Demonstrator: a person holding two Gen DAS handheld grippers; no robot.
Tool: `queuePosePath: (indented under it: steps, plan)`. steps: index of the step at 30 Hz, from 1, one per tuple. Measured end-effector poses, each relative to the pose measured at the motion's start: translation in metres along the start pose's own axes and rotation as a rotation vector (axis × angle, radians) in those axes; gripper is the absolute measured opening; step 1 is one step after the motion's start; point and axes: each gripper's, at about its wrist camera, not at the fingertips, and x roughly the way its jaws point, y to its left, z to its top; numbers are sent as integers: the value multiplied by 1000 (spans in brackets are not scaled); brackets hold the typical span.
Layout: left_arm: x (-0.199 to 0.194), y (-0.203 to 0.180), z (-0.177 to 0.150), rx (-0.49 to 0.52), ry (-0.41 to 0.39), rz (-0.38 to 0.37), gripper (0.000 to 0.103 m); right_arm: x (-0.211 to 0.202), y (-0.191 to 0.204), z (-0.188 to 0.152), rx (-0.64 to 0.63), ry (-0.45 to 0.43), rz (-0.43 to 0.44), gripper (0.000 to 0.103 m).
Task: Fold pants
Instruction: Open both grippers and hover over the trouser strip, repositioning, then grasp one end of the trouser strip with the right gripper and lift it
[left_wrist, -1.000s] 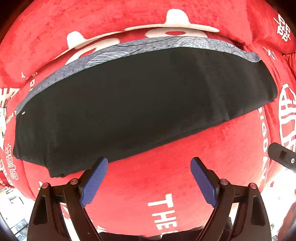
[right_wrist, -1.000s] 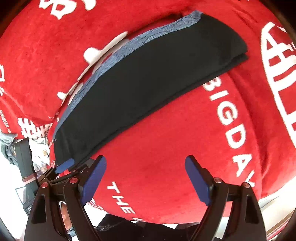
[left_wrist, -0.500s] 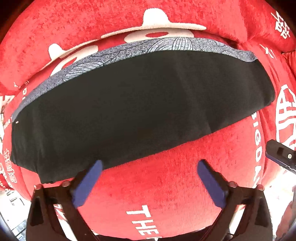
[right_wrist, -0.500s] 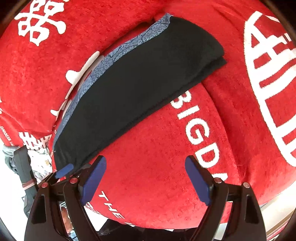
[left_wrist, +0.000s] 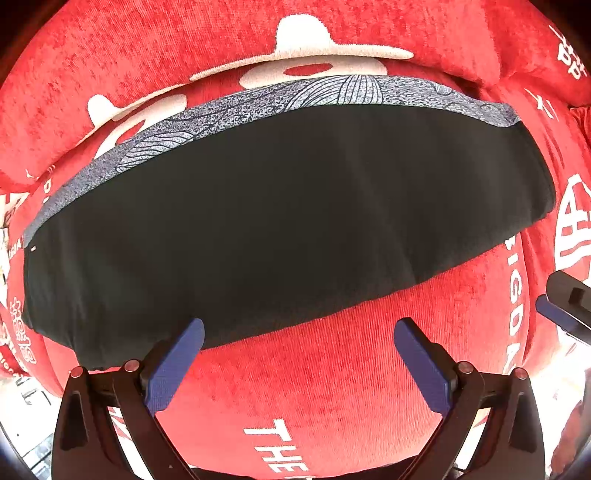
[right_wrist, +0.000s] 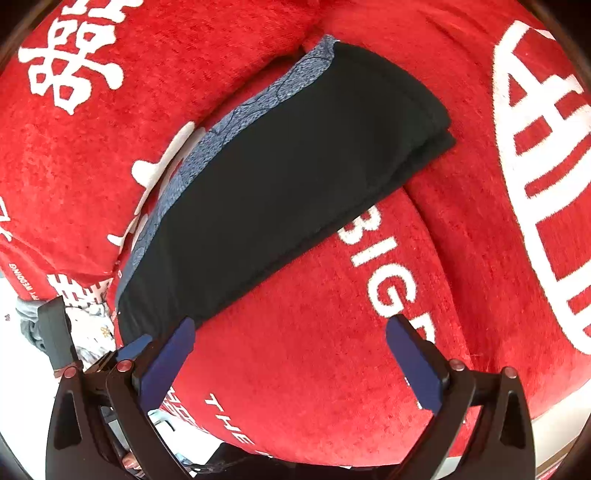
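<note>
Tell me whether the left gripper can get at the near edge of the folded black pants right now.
Probably yes. The left gripper is open, the near edge of the folded black pants lies just ahead on the red plush blanket, and nothing sits between them.

pants (left_wrist: 280, 221): black, with a grey-blue patterned band along the far long edge
state: folded into a long flat strip of stacked layers, smooth on top
pose: lying flat, running slantwise in the right wrist view (right_wrist: 280, 192)
right end: layered edges showing, lower layer jutting slightly past the upper
</note>
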Motion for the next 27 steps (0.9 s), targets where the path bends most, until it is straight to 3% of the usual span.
queuePosePath:
  steps: [20,23,25,27]
  plan:
    - [-3,8,26,-17,-31,-36,103,-1,-18,11,8,-1,-26,103]
    - [-10,7,36,-33,-64,-52,103,-3,-24,15,31,-17,7,103]
    - [-15,10,51,-56,-106,-65,103,-8,-34,19,78,-49,84,103]
    - [-19,18,62,-93,-147,-79,103,-12,-49,25,152,-91,159,95]
